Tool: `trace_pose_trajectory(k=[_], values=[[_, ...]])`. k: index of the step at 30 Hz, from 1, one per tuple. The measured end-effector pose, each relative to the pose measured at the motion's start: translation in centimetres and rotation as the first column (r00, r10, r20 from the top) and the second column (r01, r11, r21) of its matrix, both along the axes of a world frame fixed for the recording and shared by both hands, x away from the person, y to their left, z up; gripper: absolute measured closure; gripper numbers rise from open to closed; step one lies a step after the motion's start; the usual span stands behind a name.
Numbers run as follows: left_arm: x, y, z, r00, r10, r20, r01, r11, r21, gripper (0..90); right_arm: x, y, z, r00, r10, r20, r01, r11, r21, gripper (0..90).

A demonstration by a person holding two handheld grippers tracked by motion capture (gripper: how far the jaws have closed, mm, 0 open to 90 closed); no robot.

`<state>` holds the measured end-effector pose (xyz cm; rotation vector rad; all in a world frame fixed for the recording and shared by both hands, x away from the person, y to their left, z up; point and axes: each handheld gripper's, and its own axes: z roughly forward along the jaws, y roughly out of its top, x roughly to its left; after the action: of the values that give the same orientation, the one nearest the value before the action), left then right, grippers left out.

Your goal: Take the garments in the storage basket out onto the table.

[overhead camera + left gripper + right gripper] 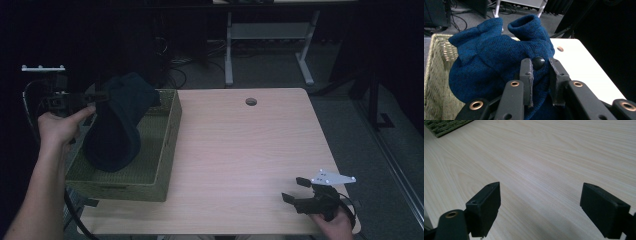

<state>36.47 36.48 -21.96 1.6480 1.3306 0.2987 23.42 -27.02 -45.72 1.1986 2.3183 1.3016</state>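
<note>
Hanging over the woven basket [167, 145] at the table's nine o'clock side, the dark blue knitted garment [117, 125] droops from the left gripper [97, 95], its lower fold down inside the basket's walls. No brand, label or writing can be read anywhere on the knit, the basket or the table [240, 150]. From the left gripper view, the garment [494, 57] bunches up at twelve o'clock of the jaws, with a black button [538, 62] sitting right between the two pads, and the jaws are drawn narrow, pinching a fold of the wool. Over at five o'clock on the table, the right gripper [295, 190] rests low in the person's hand, well apart from the garment. Its jaws stand wide with nothing between them, just pale wood grain beneath, and a corner of the basket [446, 126] at eleven o'clock.
</note>
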Motion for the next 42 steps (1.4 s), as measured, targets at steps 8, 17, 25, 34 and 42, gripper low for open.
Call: trace_pose_trajectory(k=[8,17,25,34,42], values=[[-0.3,-0.7,1.1,0.9994,-0.021,0.027,0.022,0.9997,-0.015,75.0,0.0,-0.1,0.1,1.0000,-0.004,0.002,0.004,1.000,0.004,16.5],[-0.2,-1.8,1.8,0.9975,-0.060,0.039,0.061,0.9979,-0.020,75.1,0.0,-0.1,0.1,1.0000,-0.006,0.004,0.006,1.000,0.003,16.4],[0.1,-3.9,2.3,0.9931,-0.107,0.049,0.108,0.9939,-0.024,75.1,-0.1,-0.2,0.2,1.0000,-0.007,0.007,0.007,1.000,0.006,16.4],[0.6,-6.8,2.8,0.9847,-0.165,0.057,0.166,0.9859,-0.019,75.0,-0.1,-0.3,0.3,0.9999,-0.010,0.011,0.010,1.000,0.014,16.4],[1.1,-9.9,2.8,0.9704,-0.235,0.057,0.236,0.9715,-0.021,75.0,-0.2,-0.3,0.3,0.9999,-0.014,0.010,0.014,1.000,0.022,15.9]])
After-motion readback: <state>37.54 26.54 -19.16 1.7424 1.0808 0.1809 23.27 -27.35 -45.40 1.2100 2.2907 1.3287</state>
